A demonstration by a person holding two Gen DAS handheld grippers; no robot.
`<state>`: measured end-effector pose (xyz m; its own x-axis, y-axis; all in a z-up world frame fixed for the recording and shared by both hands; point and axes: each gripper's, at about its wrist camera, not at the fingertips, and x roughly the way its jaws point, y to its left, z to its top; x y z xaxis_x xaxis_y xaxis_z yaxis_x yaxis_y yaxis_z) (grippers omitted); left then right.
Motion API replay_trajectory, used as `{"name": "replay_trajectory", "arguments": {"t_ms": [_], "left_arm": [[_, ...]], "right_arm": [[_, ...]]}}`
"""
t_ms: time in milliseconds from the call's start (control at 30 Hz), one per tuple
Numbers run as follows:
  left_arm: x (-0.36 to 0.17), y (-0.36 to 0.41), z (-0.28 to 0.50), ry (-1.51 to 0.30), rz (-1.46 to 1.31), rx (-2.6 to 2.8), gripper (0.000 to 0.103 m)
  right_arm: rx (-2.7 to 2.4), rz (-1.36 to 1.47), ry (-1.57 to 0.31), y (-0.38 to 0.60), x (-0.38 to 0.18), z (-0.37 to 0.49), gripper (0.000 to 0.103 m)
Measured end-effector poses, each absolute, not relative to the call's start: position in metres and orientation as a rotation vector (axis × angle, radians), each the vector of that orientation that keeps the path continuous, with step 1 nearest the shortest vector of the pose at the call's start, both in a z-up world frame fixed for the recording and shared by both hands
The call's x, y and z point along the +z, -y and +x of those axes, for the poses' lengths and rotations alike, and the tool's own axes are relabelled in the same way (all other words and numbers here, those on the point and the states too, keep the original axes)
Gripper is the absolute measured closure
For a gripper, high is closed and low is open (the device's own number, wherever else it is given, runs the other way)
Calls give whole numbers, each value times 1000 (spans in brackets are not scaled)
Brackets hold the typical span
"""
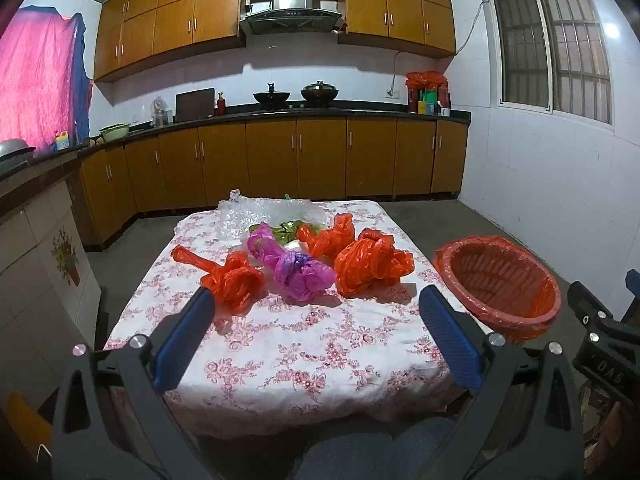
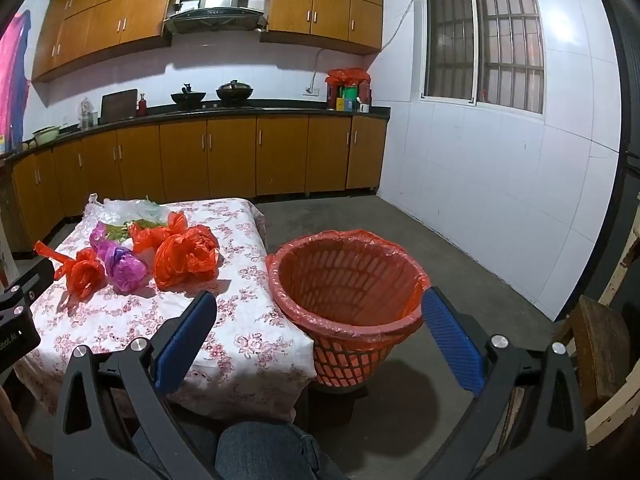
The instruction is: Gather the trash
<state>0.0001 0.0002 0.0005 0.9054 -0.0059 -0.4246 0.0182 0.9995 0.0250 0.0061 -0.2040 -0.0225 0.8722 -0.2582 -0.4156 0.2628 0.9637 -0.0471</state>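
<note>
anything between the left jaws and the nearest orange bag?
Nothing. In the left wrist view, only bare floral tablecloth lies between the open left gripper and the crumpled orange bag, which sits just beyond the left finger's tip.

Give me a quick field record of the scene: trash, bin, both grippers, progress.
table: floral cloth
trash: crumpled bags on the table: orange left, purple, pink, orange right, orange rear; clear wrap at the far end
bin: orange-lined basket, on the floor right of the table, looks empty
left gripper: open, holding nothing
right gripper: open, holding nothing
progress: nothing collected yet
</note>
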Motion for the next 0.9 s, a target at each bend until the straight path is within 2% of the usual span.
{"name": "replay_trajectory", "arguments": {"t_ms": [900], "left_arm": [[-1, 2, -3, -443, 27, -11, 4]], "right_arm": [[-269, 10, -437, 205, -22, 8, 2]]}}
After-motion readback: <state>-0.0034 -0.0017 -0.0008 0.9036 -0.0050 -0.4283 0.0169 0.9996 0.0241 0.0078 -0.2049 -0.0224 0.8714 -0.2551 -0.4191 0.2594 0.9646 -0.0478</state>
